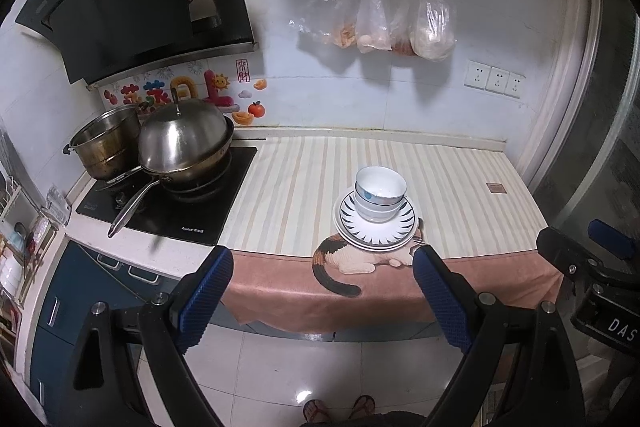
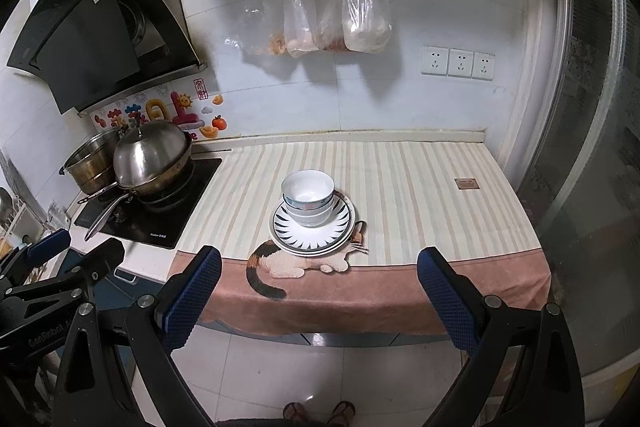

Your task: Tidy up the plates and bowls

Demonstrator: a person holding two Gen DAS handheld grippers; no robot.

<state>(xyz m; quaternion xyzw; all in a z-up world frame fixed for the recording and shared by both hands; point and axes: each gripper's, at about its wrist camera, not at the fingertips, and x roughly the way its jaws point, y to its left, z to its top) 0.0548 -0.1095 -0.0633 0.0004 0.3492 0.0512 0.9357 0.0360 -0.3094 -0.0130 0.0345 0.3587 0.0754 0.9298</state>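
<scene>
Floor: pale tiles nearest the cameras, with the person's sandalled feet (image 2: 319, 411) at the bottom edge.
Left tongs (image 1: 323, 269): spread wide with nothing between the blue pads, hanging off the front edge of the surface, clear of the crockery.
Right tongs (image 2: 319, 269): also spread wide and empty, held in front of the surface's edge, not touching anything.
Surface (image 2: 420, 187): covered by a striped cloth with a pink hem and a cat motif (image 2: 296, 265) at the front.
Plates (image 2: 340, 233): a small stack sits just behind the cat motif, near the front edge; the top one has a black ray pattern.
Bowls (image 2: 308, 197): nested and upright, standing on the back left part of the plates rather than centred.
Progress: the crockery looks already gathered into one pile; whether more sorting is due cannot be told.
Risk, tipping: the off-centre bowls would likely slide or topple if the plates were lifted by one rim.
Risk, cloth: a pad catching the overhanging hem could drag the cloth and pull the pile toward the edge.
Risk, grip: glazed rims are smooth, so a shallow pinch may slip.
Stove (image 2: 160, 223): left of the cloth, carrying a lidded wok (image 2: 154, 159) and a pot (image 2: 90, 167), well apart from the pile.
Wall: plastic bags (image 2: 332, 27) hang above; sockets (image 2: 458, 62) to the right.
</scene>
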